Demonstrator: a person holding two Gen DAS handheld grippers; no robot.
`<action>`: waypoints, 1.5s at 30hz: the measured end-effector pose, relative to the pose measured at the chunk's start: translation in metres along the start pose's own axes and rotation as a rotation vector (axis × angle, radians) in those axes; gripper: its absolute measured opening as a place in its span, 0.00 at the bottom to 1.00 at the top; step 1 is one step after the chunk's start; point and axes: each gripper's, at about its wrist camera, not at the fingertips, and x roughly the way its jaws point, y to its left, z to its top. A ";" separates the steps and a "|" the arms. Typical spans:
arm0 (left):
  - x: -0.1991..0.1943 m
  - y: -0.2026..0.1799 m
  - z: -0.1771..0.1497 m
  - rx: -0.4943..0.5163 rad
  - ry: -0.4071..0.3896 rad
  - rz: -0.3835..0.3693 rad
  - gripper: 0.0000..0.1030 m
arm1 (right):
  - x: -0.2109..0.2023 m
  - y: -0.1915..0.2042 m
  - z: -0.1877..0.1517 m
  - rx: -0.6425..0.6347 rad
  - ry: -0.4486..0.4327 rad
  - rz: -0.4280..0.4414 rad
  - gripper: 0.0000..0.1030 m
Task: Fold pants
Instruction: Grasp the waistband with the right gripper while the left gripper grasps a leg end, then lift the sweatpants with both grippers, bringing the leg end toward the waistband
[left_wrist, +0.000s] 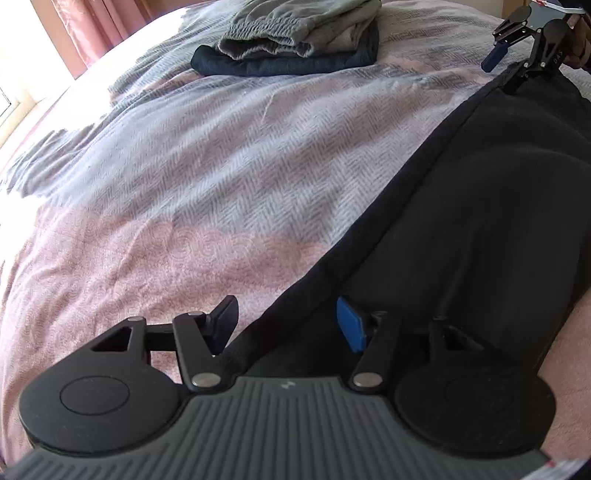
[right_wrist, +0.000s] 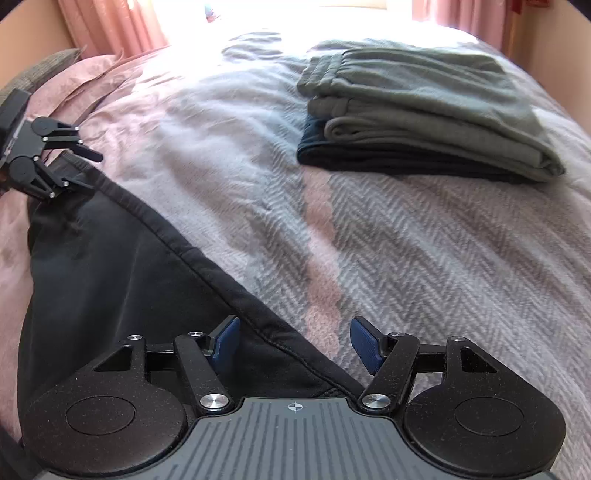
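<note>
Black smooth-fabric pants lie on my herringbone pink-grey bedspread, seamed edge running between both tongs: left gripper and right gripper gape apart, straddling it, pads clear of the cloth.

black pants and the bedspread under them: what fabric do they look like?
Black pants: probably a smooth, matte knit or woven synthetic blend; flat surface, soft folds, a stitched seam along the edge. Exact fibre can't be told.
Bedspread: looks like a soft woven or brushed cotton type; visible grey herringbone weave with pink patterned bands, slightly fuzzy and wrinkled.
</note>
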 end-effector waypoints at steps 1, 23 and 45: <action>0.004 0.002 -0.002 0.005 0.013 0.000 0.56 | 0.003 -0.001 -0.001 -0.004 0.010 0.009 0.62; -0.231 -0.157 -0.086 -0.317 -0.222 0.259 0.01 | -0.184 0.191 -0.100 -0.316 -0.272 -0.233 0.07; -0.272 -0.199 -0.312 -1.389 -0.086 0.260 0.48 | -0.214 0.218 -0.298 0.973 -0.130 -0.342 0.16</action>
